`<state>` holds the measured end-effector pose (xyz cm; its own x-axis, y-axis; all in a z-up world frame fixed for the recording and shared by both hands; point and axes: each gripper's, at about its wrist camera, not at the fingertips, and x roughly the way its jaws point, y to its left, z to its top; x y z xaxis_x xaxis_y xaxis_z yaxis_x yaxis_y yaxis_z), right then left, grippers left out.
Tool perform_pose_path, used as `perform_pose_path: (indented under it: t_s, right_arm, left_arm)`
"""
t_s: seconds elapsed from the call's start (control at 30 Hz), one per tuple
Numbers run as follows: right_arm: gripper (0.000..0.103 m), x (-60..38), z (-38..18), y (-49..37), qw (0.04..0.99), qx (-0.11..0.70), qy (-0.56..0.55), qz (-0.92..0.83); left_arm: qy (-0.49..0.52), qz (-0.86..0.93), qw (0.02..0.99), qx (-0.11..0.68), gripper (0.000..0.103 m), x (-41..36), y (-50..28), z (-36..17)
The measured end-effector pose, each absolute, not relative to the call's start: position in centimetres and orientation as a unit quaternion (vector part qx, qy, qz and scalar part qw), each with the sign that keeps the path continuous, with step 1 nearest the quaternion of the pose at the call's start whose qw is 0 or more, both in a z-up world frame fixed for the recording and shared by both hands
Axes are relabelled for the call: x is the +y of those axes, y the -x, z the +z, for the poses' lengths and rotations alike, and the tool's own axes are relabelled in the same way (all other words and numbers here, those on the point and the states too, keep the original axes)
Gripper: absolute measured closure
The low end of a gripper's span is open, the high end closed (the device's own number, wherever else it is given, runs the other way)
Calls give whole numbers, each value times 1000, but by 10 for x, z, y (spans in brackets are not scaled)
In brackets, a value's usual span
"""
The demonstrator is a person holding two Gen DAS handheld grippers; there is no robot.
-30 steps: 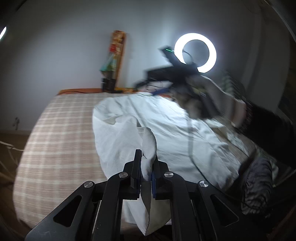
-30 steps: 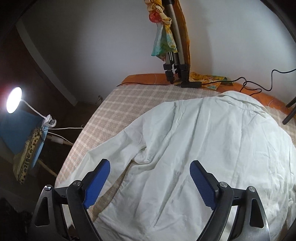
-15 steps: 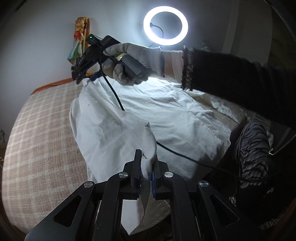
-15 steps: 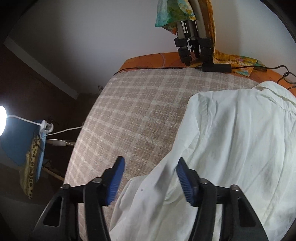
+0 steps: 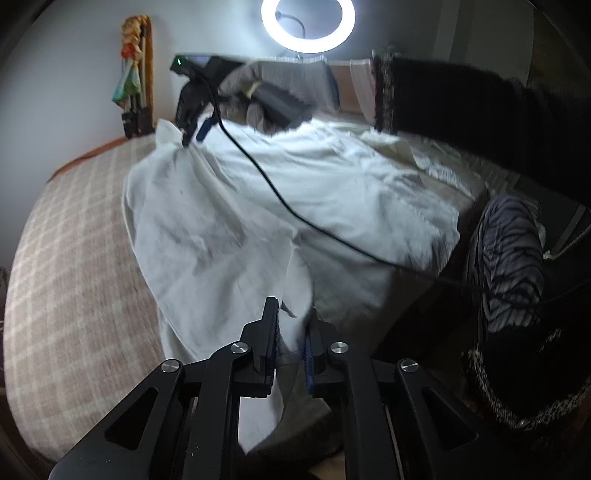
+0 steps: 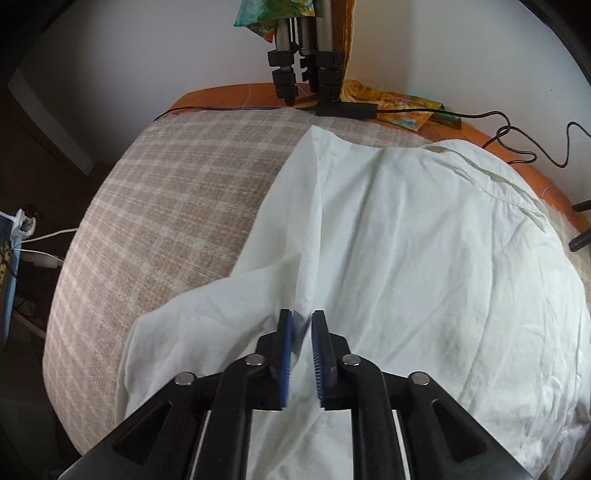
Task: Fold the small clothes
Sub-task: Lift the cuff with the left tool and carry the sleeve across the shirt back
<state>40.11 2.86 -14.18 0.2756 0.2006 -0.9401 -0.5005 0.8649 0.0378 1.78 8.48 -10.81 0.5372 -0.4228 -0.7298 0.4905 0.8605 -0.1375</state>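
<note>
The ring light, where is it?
In the left wrist view the ring light glows at top centre against the wall, above the gloved hand and the white shirt.

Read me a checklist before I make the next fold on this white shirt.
1. Right gripper jaws, just closing, pinch a ridge of the shirt: ok.
2. Left gripper jaws, just opening, fabric between them but not pinched: not ok.
3. Black cable off the shirt: not ok, it lies across it.
4. Shirt lying smooth: not ok, wrinkled.
5. Checked bedcover bare beside the shirt: ok.
</note>
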Motion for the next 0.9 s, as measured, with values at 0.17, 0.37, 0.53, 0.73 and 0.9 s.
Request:
perform_pose_path:
  t_s: [0.17,0.37,0.53,0.73,0.9]
  right_arm:
    - [73,18,-121,-372,797,525,165,250]
    - [72,1,-111,-326,790,515,152,297]
    - [72,-1,-119,-275,766,515,167,345]
    - [72,5,-128,-249,768,485,199,368]
    - [72,9,-149,-255,763,501,211,350]
  left_arm:
    - [-41,-261,868,421,80,88,0,-108]
    - [-3,-218,880,422,78,114,9,-96]
    - [46,-188,874,445,78,127,-2,-107]
    - [82,-152,875,452,78,138,-24,-120]
    - [115,-113,879,448,68,152,-38,-126]
